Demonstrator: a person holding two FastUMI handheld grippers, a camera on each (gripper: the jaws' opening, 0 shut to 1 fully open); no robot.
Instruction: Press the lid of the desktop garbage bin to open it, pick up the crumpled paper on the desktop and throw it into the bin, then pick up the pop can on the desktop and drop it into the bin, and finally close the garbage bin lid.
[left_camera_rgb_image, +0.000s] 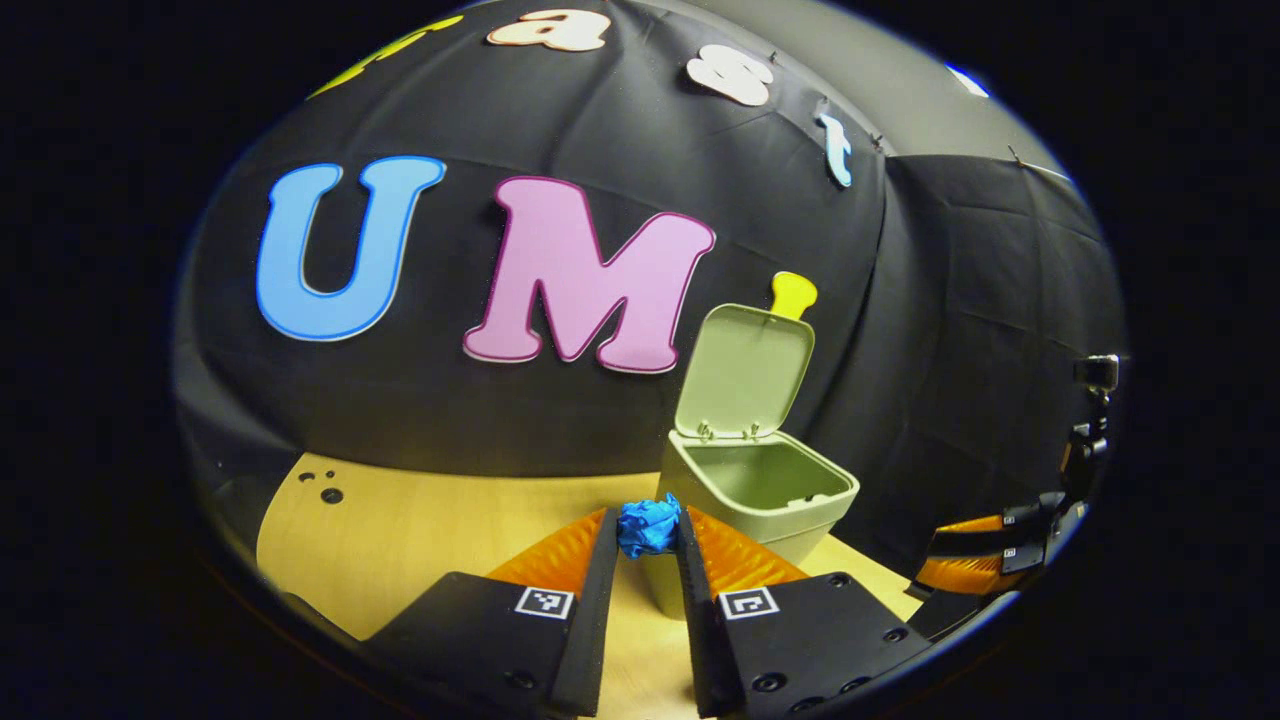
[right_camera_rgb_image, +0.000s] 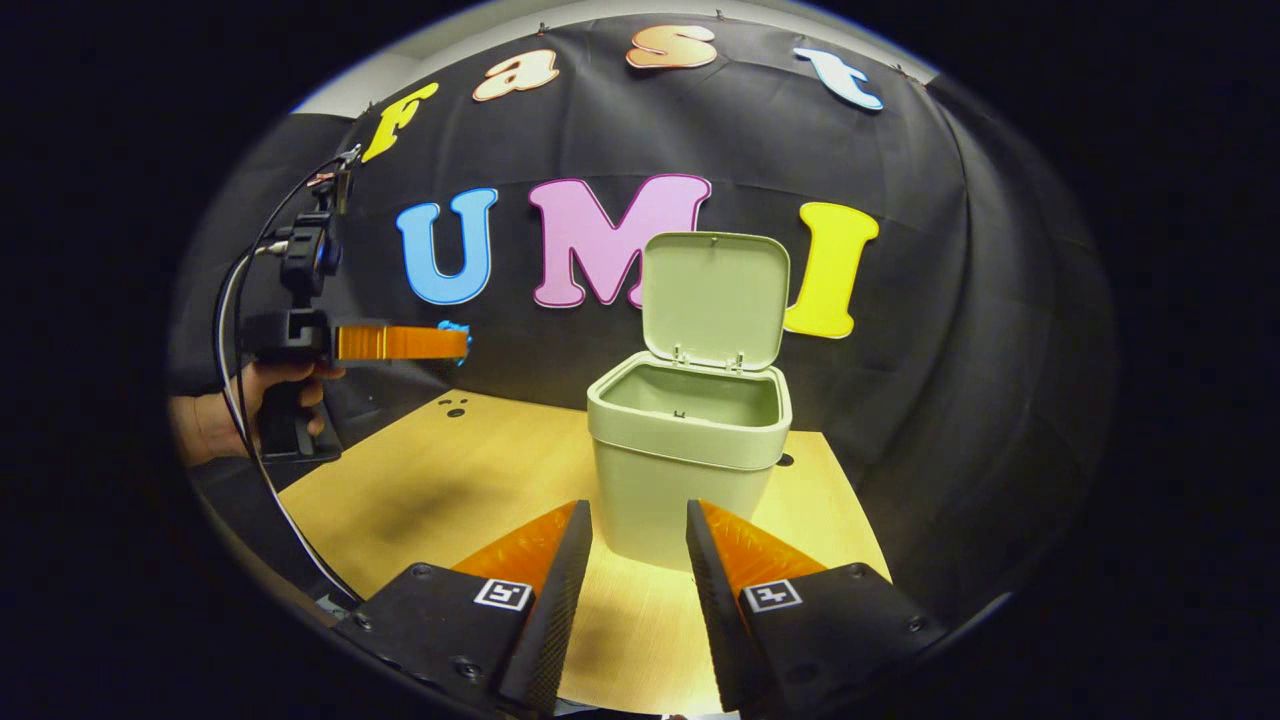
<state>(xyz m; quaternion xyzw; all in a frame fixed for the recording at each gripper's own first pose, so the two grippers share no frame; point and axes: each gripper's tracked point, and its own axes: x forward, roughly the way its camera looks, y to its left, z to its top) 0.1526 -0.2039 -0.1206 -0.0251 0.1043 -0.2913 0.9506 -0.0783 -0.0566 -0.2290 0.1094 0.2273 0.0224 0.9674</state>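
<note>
Left tool (left_camera_rgb_image: 648, 540) grips the crumpled paper (left_camera_rgb_image: 649, 526) at lower centre; the open bin (left_camera_rgb_image: 757, 490) sits just right of it, beyond the tips. Right tool (right_camera_rgb_image: 636, 545) stands parted, empty.

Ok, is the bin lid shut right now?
No, in the right gripper view the lid stands raised behind the open garbage bin.

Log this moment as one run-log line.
bin: on table, lid up | crumpled paper: held in left gripper, off the table, short of bin | right gripper: open, empty, facing bin
</note>
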